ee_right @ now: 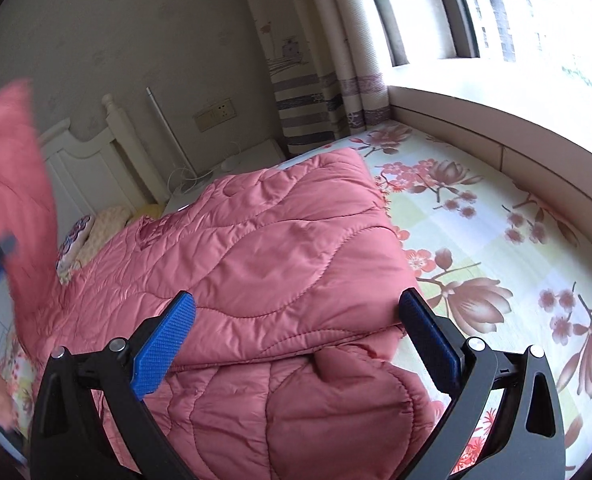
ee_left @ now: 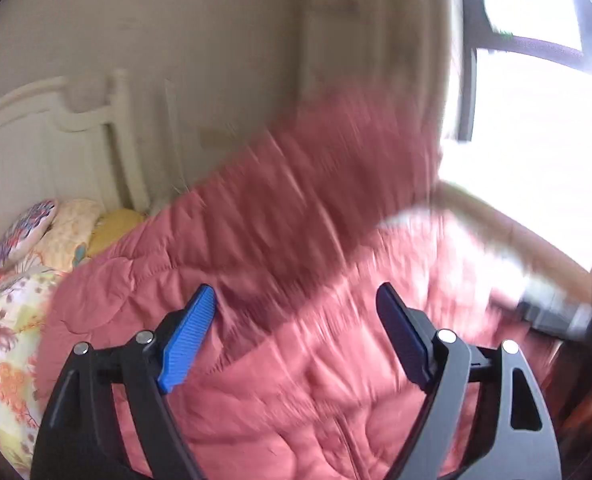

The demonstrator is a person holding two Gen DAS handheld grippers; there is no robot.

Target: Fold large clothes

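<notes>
The bed, under a flowered sheet, carries everything here. Its white headboard stands at the far end, and the window runs along the sheet's right edge.

On it lies the pink quilted coat, spread from the near edge up toward the pillows at the head of the bed and folded over itself, so that an upper layer ends in a straight stitched hem above a rumpled lower layer near the foot. Its right edge lies well clear of the window side, with bare sheet between. One part of the coat is lifted high at the left of the right wrist view (too blurred to say which part it is).

The right gripper hovers over the near hem with its jaws spread wide, its blue pads pinching nothing.

The left gripper is likewise spread over the pink fabric. The view is streaked with blur, and nothing lies between its pads.

Small patterned pillows sit at the headboard corner.
</notes>
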